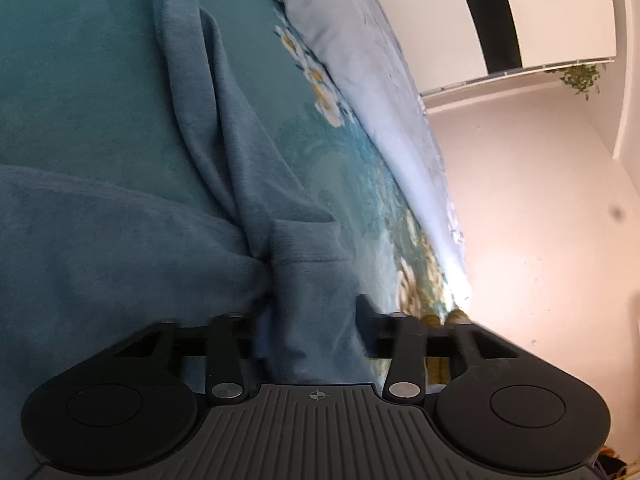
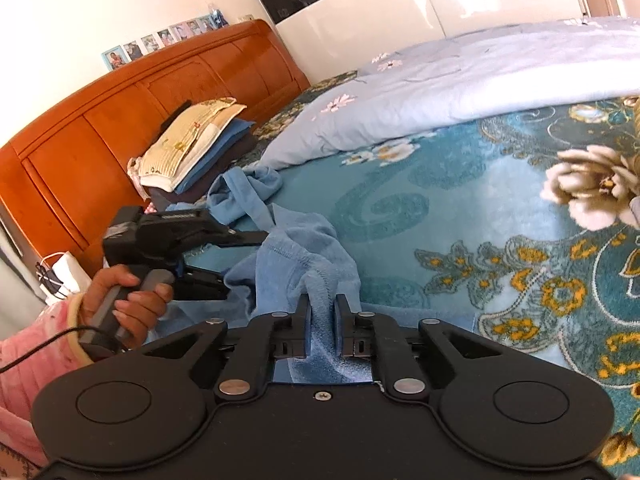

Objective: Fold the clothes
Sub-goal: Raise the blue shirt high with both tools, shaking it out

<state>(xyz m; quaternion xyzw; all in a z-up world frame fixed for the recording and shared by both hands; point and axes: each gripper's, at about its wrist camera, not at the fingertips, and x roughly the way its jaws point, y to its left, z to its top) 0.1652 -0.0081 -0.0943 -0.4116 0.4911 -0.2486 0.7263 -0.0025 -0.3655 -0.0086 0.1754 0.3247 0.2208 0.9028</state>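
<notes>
A soft blue garment [image 1: 120, 240] lies bunched on the patterned teal bedspread [image 2: 440, 200]. In the right wrist view my right gripper [image 2: 322, 304] is shut on a raised fold of the blue garment [image 2: 296, 256]. My left gripper [image 1: 310, 308] has its fingers wide apart, with a hemmed edge of the garment lying between them. Seen from the right wrist, the left gripper [image 2: 236, 258] comes in from the left, held by a person's hand [image 2: 128, 300], and its fingers straddle the cloth's left edge. A further part of the garment trails toward the headboard.
A pale blue flowered quilt [image 2: 440, 80] covers the bed's far side. A stack of folded clothes [image 2: 192, 140] sits against the wooden headboard [image 2: 120, 120]. White wardrobe doors [image 2: 360, 12] stand behind. Past the bed edge is pale floor [image 1: 520, 200].
</notes>
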